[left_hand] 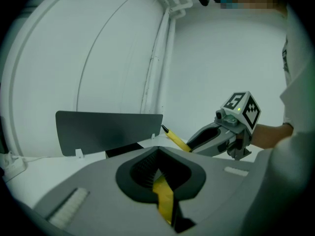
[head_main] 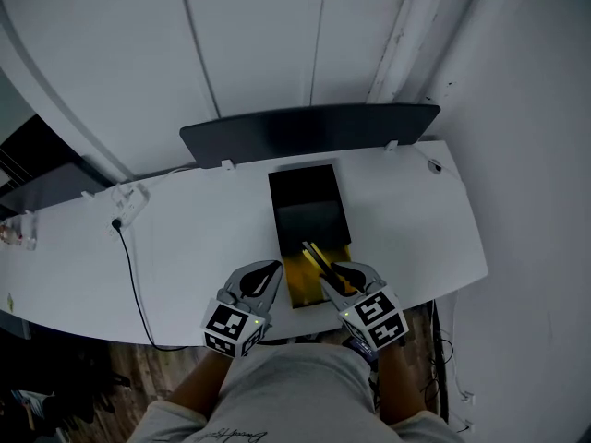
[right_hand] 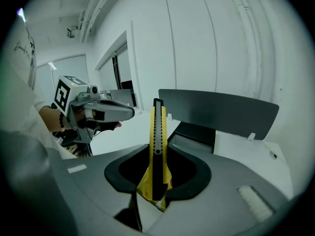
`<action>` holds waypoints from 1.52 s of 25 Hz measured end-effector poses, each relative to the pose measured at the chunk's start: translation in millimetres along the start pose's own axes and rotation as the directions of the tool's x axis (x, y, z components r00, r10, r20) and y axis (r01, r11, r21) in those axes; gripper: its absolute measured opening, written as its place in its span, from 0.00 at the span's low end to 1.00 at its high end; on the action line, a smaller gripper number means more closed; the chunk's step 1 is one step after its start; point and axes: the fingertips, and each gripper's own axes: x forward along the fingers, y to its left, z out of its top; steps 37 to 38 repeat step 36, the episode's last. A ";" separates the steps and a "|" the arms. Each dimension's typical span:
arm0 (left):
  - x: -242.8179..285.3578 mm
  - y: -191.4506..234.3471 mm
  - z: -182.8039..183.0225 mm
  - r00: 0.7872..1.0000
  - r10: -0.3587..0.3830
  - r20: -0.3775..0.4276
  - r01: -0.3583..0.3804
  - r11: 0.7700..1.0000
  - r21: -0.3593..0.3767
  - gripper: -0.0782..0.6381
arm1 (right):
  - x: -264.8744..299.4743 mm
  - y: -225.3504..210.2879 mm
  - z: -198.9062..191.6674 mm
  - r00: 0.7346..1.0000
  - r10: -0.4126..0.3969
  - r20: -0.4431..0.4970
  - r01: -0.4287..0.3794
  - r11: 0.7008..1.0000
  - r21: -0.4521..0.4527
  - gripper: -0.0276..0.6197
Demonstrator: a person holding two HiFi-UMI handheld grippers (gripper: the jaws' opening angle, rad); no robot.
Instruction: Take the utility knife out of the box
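With your right gripper [head_main: 336,277] pinching the yellow-and-black plastic utility knife [right_hand: 157,141] over the near end of the long dark yellow-floored box [head_main: 309,201], lift straight up while your left gripper [head_main: 273,273], closed on the box's yellow edge, steadies it.

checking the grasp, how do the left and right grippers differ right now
The right gripper is clamped on the yellow utility knife, whose tip sticks out ahead of it; the left gripper pinches a yellow edge of the box. The right gripper is at the box's right side, the left gripper at its left. Both carry marker cubes.
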 end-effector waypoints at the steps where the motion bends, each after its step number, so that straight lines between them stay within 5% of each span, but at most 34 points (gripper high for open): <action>1: 0.8 -1.5 1.2 1.000 -0.004 0.002 0.004 1.000 0.002 0.11 | 0.1 -0.4 1.0 1.000 0.000 0.003 0.000 1.000 0.000 0.25; 38: -6.8 -7.6 -1.3 1.000 -0.013 0.000 0.013 1.000 0.010 0.11 | 1.5 13.2 2.0 1.000 0.026 -0.001 -0.026 1.000 0.005 0.25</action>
